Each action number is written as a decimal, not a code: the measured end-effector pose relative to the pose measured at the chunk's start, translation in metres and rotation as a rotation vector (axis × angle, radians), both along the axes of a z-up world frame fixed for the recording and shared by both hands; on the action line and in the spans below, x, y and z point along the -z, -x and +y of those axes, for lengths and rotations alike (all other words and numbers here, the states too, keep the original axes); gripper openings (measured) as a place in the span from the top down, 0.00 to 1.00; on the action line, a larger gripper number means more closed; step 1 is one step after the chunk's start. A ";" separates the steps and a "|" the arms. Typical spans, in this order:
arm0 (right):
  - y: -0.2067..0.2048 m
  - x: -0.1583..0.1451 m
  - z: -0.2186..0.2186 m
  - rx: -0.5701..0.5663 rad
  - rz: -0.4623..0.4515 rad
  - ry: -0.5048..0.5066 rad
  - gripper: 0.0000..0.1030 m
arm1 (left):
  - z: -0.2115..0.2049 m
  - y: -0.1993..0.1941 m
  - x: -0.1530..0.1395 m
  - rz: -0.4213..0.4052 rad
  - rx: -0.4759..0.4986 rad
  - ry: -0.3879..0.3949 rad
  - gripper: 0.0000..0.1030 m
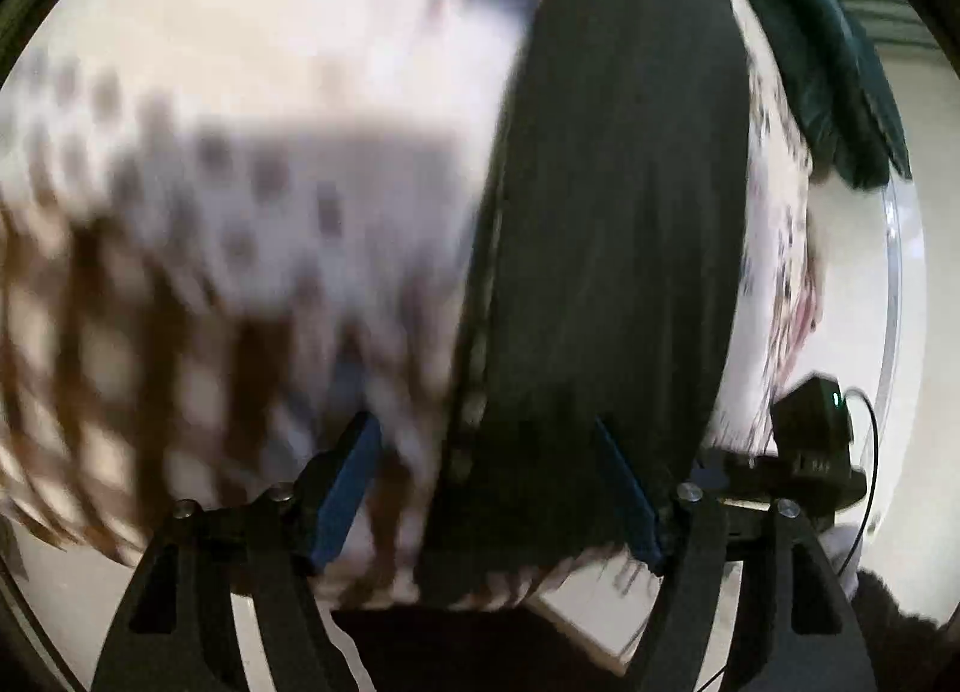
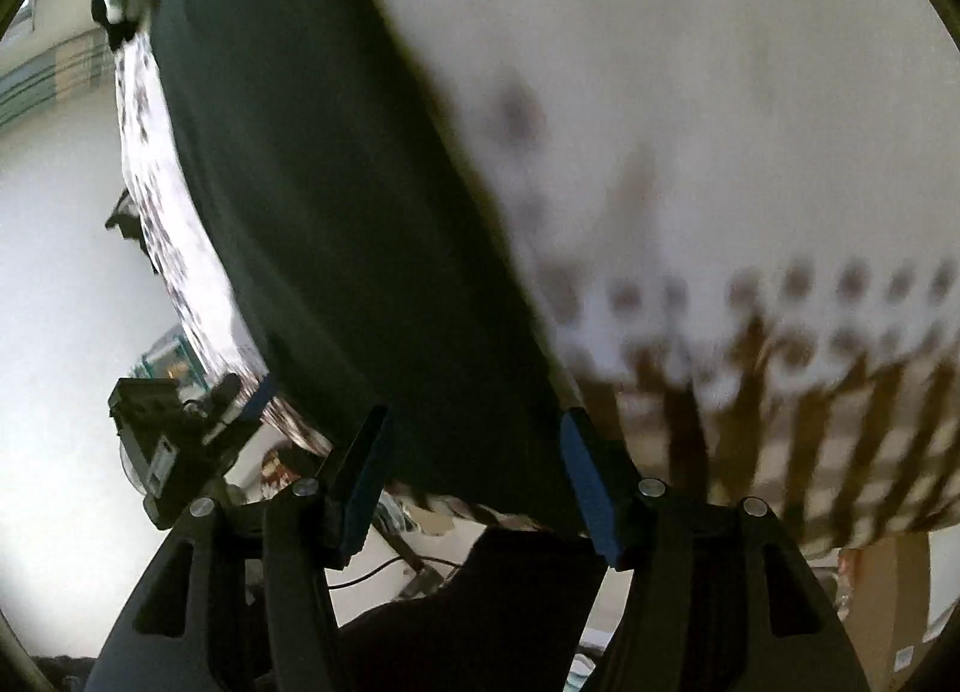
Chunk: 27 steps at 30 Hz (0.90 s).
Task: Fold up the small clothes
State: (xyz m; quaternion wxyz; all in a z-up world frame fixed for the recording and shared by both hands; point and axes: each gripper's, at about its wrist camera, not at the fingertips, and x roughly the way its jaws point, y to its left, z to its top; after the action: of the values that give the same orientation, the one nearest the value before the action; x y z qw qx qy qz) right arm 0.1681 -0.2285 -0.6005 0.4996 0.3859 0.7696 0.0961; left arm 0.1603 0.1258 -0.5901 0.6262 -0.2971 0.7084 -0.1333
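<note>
A dark, almost black garment [image 1: 618, 224] lies stretched out on a white cloth with brown checks and dots [image 1: 210, 212]. My left gripper [image 1: 486, 440] is open, its blue-padded fingers [image 1: 348, 488] spread over the garment's near edge, one pad on each side. In the right wrist view the same dark garment [image 2: 336, 200] runs from top left to bottom centre. My right gripper [image 2: 474, 440] is open too, its blue pads [image 2: 585, 482] straddling the garment's near end. Both views are blurred.
The patterned cloth [image 2: 750, 212] covers the surface on both sides of the garment. A dark teal fabric item [image 1: 840, 68] lies at the far end. The other gripper's body shows in each view [image 1: 816, 428] [image 2: 162, 428]. A cardboard box [image 2: 888, 602] sits at lower right.
</note>
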 end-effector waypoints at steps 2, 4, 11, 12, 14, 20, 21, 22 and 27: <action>0.016 0.015 0.010 0.025 0.008 -0.024 0.42 | -0.009 0.013 0.004 -0.020 0.014 0.014 0.32; 0.023 0.023 0.017 0.055 -0.006 -0.043 0.42 | -0.017 0.014 0.005 -0.045 0.013 0.006 0.31; 0.033 0.028 0.035 0.138 -0.077 -0.151 0.43 | -0.033 0.015 0.003 -0.107 -0.004 0.008 0.29; 0.034 0.028 0.039 0.141 -0.085 -0.168 0.55 | -0.032 0.020 0.003 -0.117 -0.003 0.007 0.29; 0.035 0.027 0.047 0.136 -0.090 -0.165 0.87 | -0.040 0.026 -0.001 -0.134 0.003 0.006 0.33; 0.040 0.020 0.072 0.187 -0.082 -0.093 0.89 | -0.044 0.037 -0.005 -0.143 0.010 -0.048 0.91; 0.043 0.018 0.073 0.183 -0.084 -0.079 0.89 | -0.046 0.039 -0.007 -0.153 0.006 -0.050 0.91; 0.045 0.013 0.066 0.179 -0.088 -0.073 0.90 | -0.044 0.043 -0.012 -0.165 0.006 -0.052 0.92; 0.062 -0.017 0.060 0.142 -0.103 -0.058 0.91 | -0.047 0.063 -0.037 -0.191 0.008 -0.017 0.92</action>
State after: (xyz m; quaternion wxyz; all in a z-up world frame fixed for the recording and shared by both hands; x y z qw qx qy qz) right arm 0.1057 -0.1690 -0.5838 0.5328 0.4482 0.7104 0.1026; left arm 0.0977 0.0792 -0.5535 0.6928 -0.2748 0.6479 -0.1574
